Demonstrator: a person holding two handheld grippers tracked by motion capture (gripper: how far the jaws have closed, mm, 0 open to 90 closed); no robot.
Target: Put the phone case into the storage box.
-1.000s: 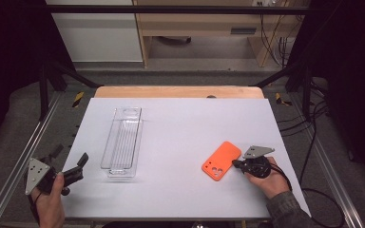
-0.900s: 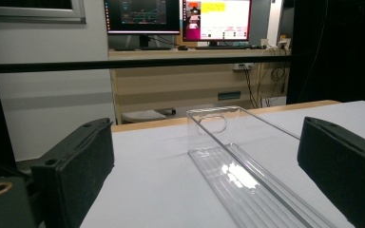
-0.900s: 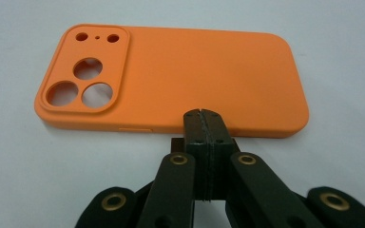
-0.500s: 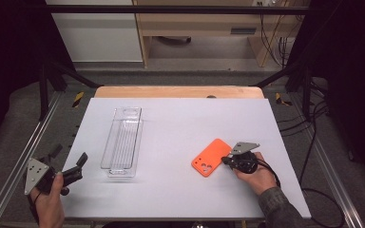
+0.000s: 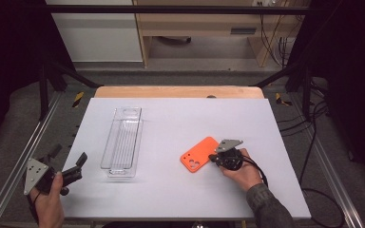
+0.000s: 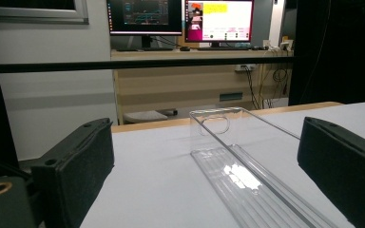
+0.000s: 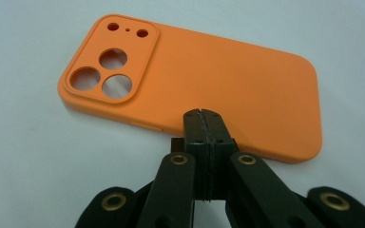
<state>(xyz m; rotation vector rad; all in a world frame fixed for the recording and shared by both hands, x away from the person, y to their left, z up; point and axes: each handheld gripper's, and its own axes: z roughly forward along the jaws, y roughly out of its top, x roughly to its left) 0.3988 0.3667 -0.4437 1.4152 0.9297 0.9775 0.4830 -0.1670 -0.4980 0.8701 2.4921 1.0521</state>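
Observation:
An orange phone case (image 5: 199, 154) (image 7: 195, 80) lies back-up on the white table (image 5: 195, 114), right of centre, with its camera holes toward the front left. My right gripper (image 5: 215, 158) (image 7: 202, 116) is shut, jaws pressed flat together, and its tip rests against the case's long near edge. A long clear plastic tray (image 5: 122, 142) (image 6: 247, 161) lies lengthwise on the left half of the table. At the front left corner my left gripper (image 5: 68, 155) (image 6: 204, 166) is open and holds nothing, pointing toward the tray a short way off.
A wooden strip (image 5: 178, 91) borders the table's far edge, and metal rails (image 5: 19, 166) run along both sides. Cables (image 5: 313, 142) trail on the floor to the right. A desk with monitors (image 6: 180, 19) stands beyond the table.
My right gripper has moved left, and the orange case has slid left and slightly forward with it. The left gripper and the tray have stayed put.

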